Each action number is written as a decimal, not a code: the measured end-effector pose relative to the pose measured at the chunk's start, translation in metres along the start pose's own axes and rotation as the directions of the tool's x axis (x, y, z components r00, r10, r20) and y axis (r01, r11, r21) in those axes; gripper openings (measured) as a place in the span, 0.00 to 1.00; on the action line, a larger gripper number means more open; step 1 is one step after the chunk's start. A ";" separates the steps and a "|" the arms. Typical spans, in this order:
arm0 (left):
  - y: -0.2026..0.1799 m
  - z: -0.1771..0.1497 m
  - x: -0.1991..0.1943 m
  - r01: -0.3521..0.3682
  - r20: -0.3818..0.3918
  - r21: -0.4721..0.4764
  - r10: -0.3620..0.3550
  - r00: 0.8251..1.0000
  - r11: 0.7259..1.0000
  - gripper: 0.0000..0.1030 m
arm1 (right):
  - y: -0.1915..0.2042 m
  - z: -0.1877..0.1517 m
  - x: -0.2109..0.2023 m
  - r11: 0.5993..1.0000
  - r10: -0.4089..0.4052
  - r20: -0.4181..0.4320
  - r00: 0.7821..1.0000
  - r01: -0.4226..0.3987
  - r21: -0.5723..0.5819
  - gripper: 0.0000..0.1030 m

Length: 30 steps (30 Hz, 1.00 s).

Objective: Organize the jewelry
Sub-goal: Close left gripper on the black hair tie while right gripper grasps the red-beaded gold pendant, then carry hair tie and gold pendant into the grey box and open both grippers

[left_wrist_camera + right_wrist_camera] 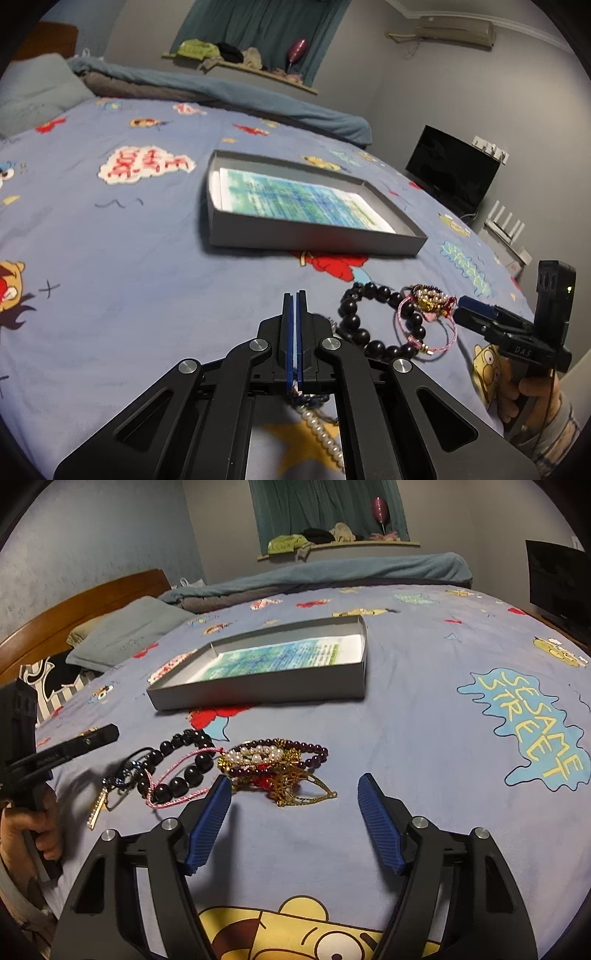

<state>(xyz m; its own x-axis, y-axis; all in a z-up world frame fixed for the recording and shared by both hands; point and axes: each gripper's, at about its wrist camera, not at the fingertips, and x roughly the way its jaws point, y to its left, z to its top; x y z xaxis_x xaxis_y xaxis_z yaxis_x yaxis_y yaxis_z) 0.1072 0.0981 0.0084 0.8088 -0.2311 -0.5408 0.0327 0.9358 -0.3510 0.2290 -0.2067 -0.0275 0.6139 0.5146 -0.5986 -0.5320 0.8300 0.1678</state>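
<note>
**Left gripper clamps pearl strand; right gripper spread before the jewelry pile**

The left gripper (295,295) has its blue pads pressed together on a pearl strand (325,439) that hangs below its linkage over the sheet (129,295). The right gripper (293,786) is spread wide and holds nothing, its left pad (210,819) just beside the pile. There lie a black bead bracelet (184,771), a pink cord (177,797), a dark red bead bracelet (314,755) and a gold chain (295,786), tangled together. Farther back sits a grey tray (258,690) with a printed paper (280,657) inside, well apart from the pile.
</note>
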 end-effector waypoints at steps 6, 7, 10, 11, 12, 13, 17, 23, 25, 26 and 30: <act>-0.001 -0.004 0.010 0.016 -0.049 -0.005 -0.016 0.999 1.000 0.20 | 0.003 0.006 0.015 1.000 0.004 -0.042 0.999 -0.006 -0.031 0.54; -0.001 -0.005 0.011 0.013 -0.051 -0.008 -0.013 0.999 1.000 0.25 | 0.003 0.006 0.017 0.999 0.012 -0.053 0.999 -0.014 -0.031 0.40; -0.002 -0.007 0.011 0.006 -0.051 0.003 -0.005 0.999 1.000 0.33 | 0.001 0.004 0.010 0.999 0.040 -0.026 0.999 -0.041 -0.028 0.36; -0.002 -0.007 0.013 0.011 -0.060 0.006 -0.010 0.998 1.000 0.37 | 0.002 0.004 0.007 0.999 0.045 -0.013 0.999 -0.045 -0.028 0.36; -0.002 -0.008 0.013 0.012 -0.064 0.006 -0.011 0.998 1.000 0.38 | 0.003 0.003 0.003 0.998 0.050 0.003 0.999 -0.050 -0.030 0.36; -0.003 -0.008 0.015 0.010 -0.073 0.009 -0.009 0.997 1.000 0.38 | 0.003 0.003 0.000 0.998 0.053 0.013 0.999 -0.052 -0.030 0.36; -0.002 -0.008 0.024 0.013 -0.104 0.005 -0.012 0.995 1.000 0.38 | 0.000 0.002 -0.014 0.998 0.066 0.060 0.996 -0.064 -0.021 0.36; -0.007 -0.010 0.029 0.022 -0.122 0.034 -0.017 0.992 0.999 0.03 | -0.003 0.003 -0.039 0.995 0.095 0.148 0.984 -0.095 -0.011 0.36; -0.012 -0.010 0.025 0.017 -0.097 0.060 -0.012 0.995 0.998 0.03 | -0.004 0.005 -0.044 0.994 0.105 0.168 0.980 -0.106 -0.003 0.36; -0.015 -0.009 0.021 0.012 -0.075 0.074 -0.007 0.997 0.997 0.03 | -0.005 0.005 -0.046 0.994 0.111 0.178 0.978 -0.113 0.000 0.36; -0.020 -0.002 0.003 0.038 0.003 0.080 -0.038 0.999 0.996 0.03 | -0.009 0.009 -0.058 0.990 0.136 0.235 0.962 -0.142 0.010 0.36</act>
<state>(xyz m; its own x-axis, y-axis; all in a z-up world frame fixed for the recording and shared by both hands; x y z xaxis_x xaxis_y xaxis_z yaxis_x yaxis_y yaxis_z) 0.1082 0.0779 0.0121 0.8085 -0.2661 -0.5249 0.1103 0.9447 -0.3089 0.2032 -0.2418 0.0125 0.6555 0.6588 -0.3693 -0.6083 0.7503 0.2587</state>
